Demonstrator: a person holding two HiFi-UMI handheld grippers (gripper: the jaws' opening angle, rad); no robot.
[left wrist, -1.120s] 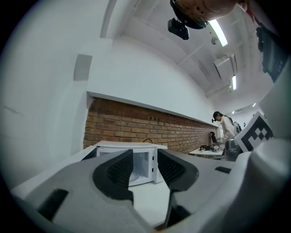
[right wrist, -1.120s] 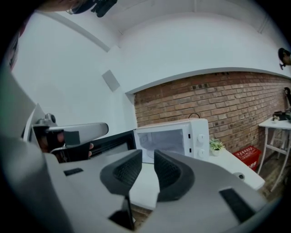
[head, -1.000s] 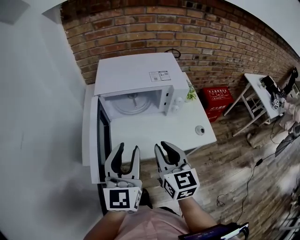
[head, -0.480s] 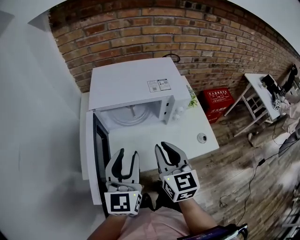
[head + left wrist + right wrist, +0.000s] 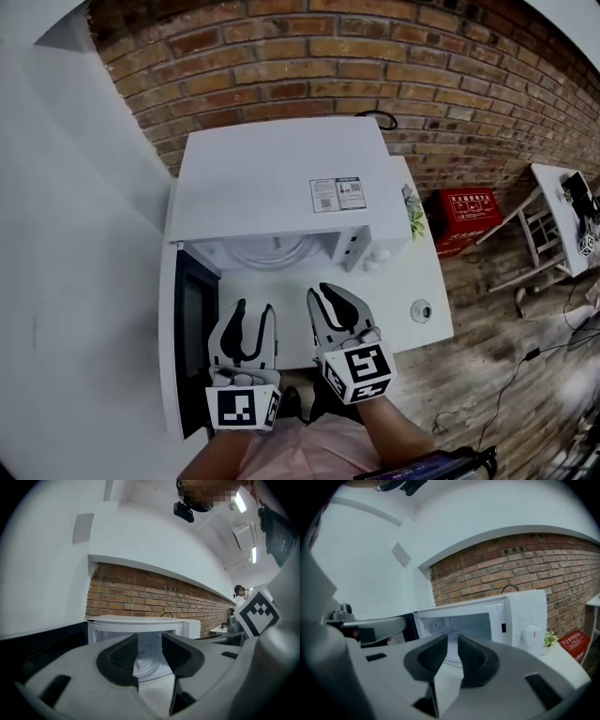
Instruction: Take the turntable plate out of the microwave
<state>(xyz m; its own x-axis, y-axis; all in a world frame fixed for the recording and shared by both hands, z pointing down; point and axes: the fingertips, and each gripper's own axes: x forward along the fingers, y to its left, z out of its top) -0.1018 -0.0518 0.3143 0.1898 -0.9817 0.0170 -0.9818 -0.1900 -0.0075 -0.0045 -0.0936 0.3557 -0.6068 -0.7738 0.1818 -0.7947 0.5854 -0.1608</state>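
Sticker [image 5: 336, 194] on microwave [image 5: 272, 173] top: carrying two panels of small dark print, coming through too fine for reading.
Red box [image 5: 466, 208] by the brick wall: showing white characters on its face, blurring past reading.
Legible wording: finding none.

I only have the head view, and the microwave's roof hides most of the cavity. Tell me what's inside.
Observer: The left gripper view shows the turntable plate lying flat on the floor of the microwave, bare as far as it shows.
Operator: Report the left gripper's jaws.
Observer: The left gripper is open, with nothing between its pads. The plate shows through the gap.
Operator: Now the right.
Observer: The right gripper is open too, with a narrower gap and nothing between its pads.
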